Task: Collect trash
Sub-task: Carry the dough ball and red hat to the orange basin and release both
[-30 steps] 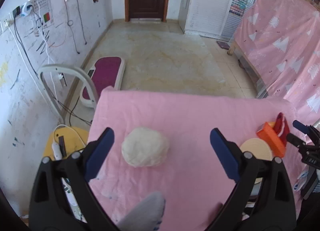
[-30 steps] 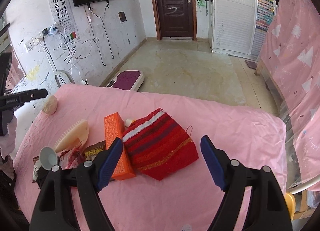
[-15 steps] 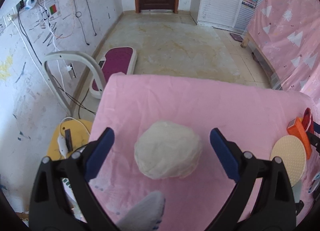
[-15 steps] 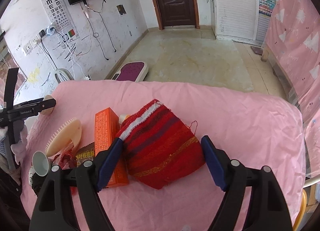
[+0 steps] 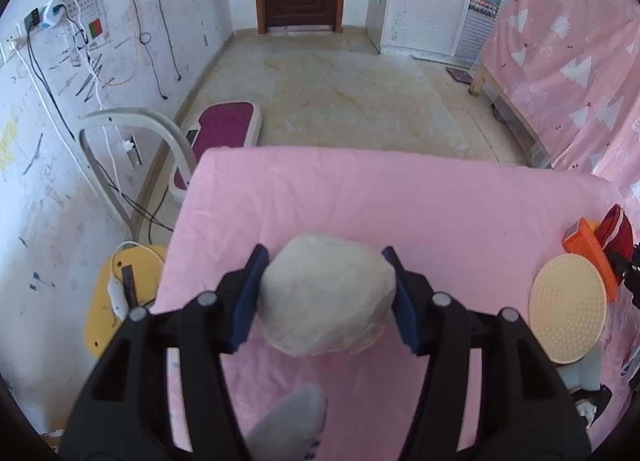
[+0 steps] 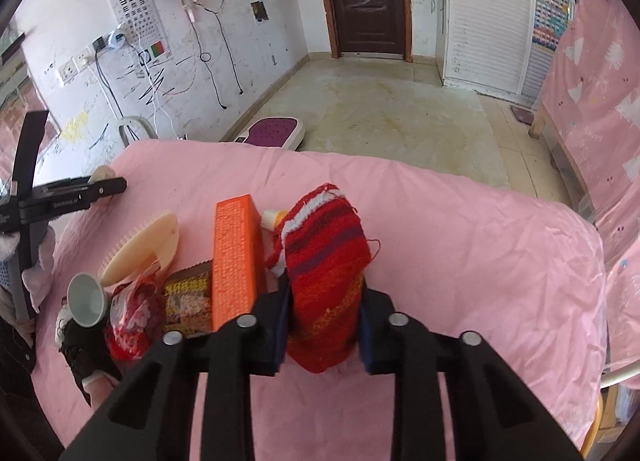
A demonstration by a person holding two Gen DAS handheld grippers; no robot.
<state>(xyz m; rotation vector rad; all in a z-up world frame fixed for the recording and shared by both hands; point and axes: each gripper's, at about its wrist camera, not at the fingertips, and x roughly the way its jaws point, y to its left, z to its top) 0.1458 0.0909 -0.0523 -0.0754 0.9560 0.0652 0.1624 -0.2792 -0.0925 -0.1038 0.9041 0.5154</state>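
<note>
Landmark: box, lying on table, long axis front to back.
- Knitted pouch just right of box, between right gripper fingers.
- Small cup behind, wedged between box and pouch.
- Brush left of box; funnel nearer than brush.
- Snack packet touching box's left side; mesh bag left of packet.
- Paper wad far left of box, near table's left edge, between left gripper fingers.

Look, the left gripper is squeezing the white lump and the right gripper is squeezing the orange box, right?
Not quite. The left gripper does squeeze the white lump, but the right wrist view shows the right gripper squeezing the red knitted pouch. The orange box lies untouched beside it on the pink sheet.
</note>
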